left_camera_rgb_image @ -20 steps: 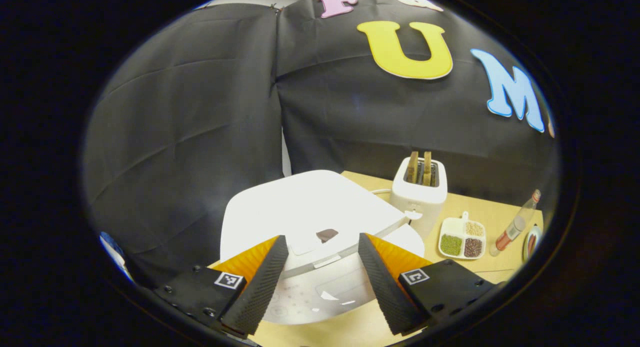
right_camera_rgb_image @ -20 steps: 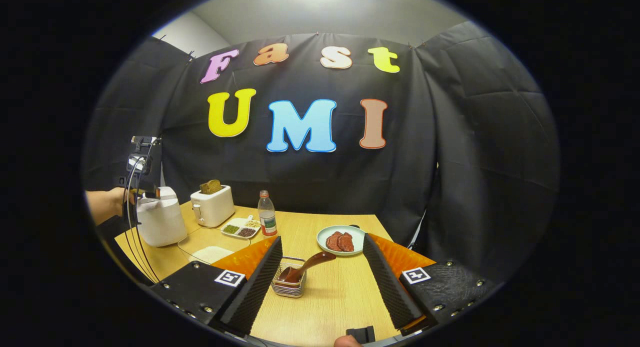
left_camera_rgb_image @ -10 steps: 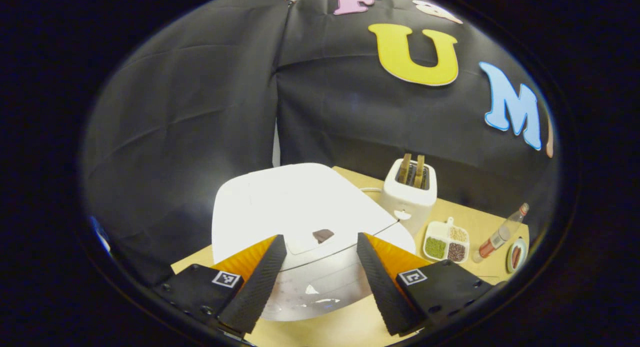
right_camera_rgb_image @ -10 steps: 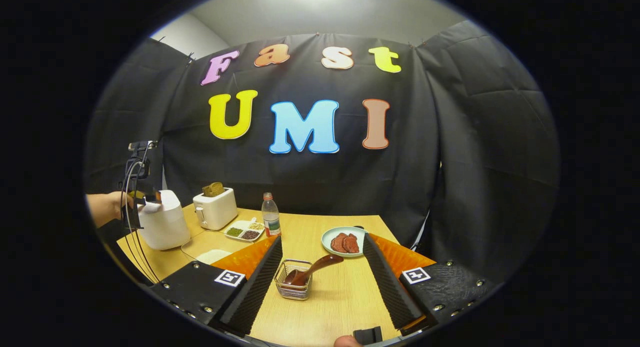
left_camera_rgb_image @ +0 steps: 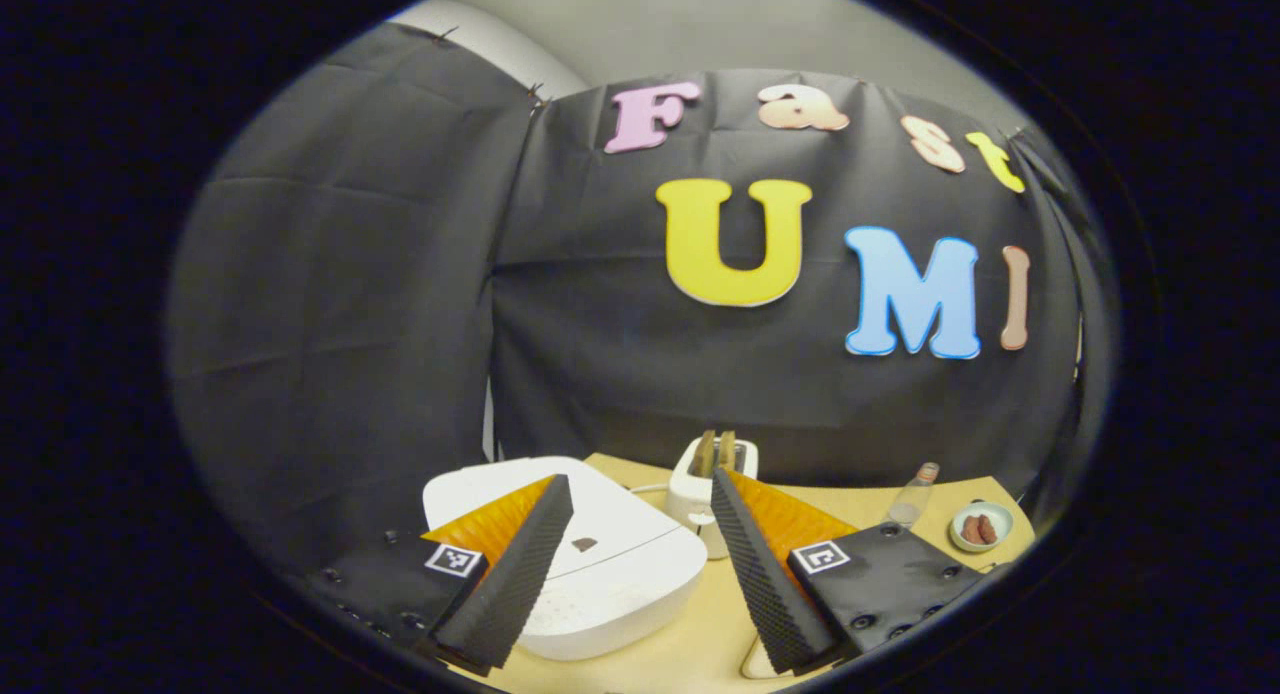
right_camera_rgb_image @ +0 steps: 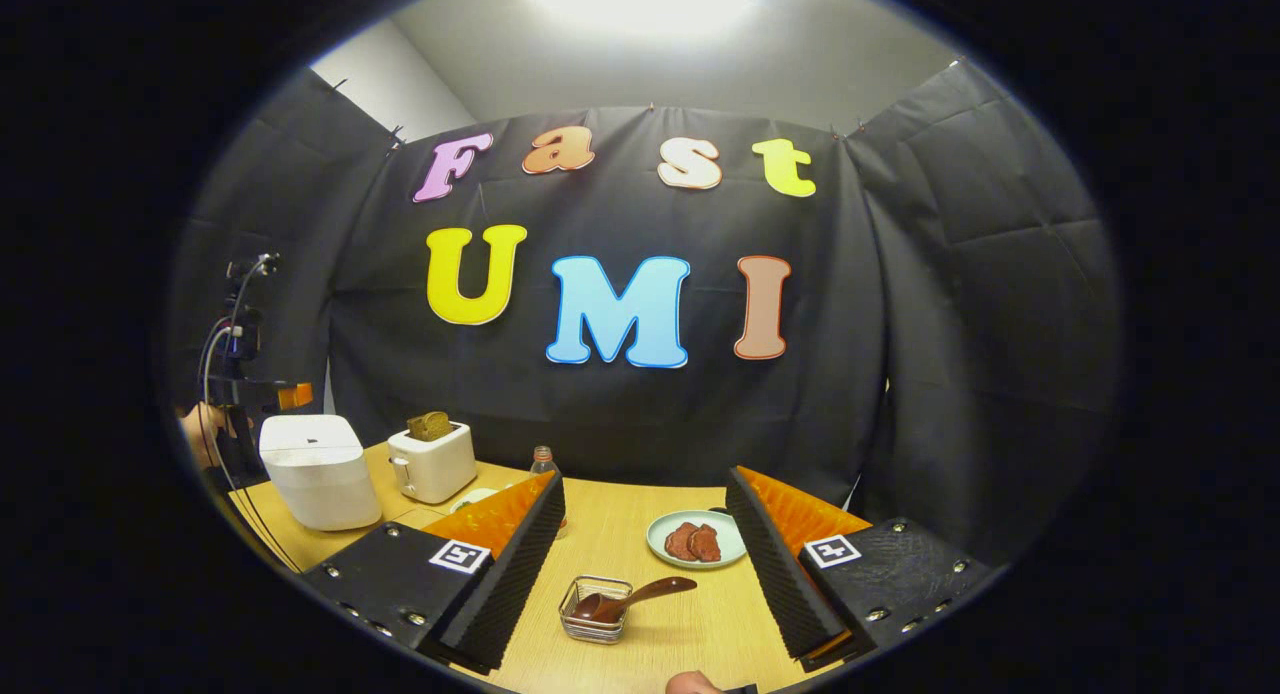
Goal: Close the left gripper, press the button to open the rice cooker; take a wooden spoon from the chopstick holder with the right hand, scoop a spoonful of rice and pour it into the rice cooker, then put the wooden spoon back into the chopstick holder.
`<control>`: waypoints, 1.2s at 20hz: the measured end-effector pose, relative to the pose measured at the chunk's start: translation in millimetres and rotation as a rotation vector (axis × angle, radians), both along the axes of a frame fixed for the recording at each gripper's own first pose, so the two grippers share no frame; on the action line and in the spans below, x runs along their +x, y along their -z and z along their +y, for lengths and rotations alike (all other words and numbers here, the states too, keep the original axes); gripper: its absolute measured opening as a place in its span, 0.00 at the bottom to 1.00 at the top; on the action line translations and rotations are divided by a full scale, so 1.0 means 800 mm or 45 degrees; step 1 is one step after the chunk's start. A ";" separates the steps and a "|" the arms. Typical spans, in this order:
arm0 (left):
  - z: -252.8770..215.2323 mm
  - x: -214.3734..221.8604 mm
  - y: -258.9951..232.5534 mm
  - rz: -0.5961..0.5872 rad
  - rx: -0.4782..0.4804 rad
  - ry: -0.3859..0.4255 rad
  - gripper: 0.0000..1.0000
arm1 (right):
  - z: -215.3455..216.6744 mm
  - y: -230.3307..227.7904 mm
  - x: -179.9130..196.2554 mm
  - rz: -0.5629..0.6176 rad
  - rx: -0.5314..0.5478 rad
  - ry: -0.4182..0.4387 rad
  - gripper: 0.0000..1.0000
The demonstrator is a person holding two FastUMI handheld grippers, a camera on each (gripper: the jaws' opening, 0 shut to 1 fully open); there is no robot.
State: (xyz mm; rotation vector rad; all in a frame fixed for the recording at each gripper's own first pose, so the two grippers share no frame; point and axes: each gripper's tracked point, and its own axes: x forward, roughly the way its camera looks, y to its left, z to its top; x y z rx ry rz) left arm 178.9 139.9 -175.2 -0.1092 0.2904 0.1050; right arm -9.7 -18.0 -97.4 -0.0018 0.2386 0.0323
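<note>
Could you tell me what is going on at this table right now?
A person holds two grippers over a wooden table. The left gripper hangs open above the closed white rice cooker. The right gripper is open too, facing the wooden spoon that lies in the wire chopstick holder. Nothing is gripped.

Your left gripper view looks level over the nearby rice cooker [left_camera_rgb_image: 590, 564] toward the wall, while your right gripper view faces the table [right_camera_rgb_image: 690, 639] from farther back (sharing cooker, toaster [right_camera_rgb_image: 432, 461], plate [right_camera_rgb_image: 697, 539]).
</note>
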 end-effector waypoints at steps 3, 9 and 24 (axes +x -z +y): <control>-0.019 -0.022 -0.050 -0.108 0.054 0.076 0.97 | 0.005 -0.020 0.007 -0.041 0.058 0.031 0.98; -0.081 -0.083 -0.118 -0.257 -0.026 0.215 0.96 | 0.025 -0.052 0.014 -0.136 0.095 0.026 0.98; -0.112 -0.141 -0.121 -0.254 0.030 0.246 0.97 | 0.055 -0.045 0.005 -0.149 0.149 0.057 0.98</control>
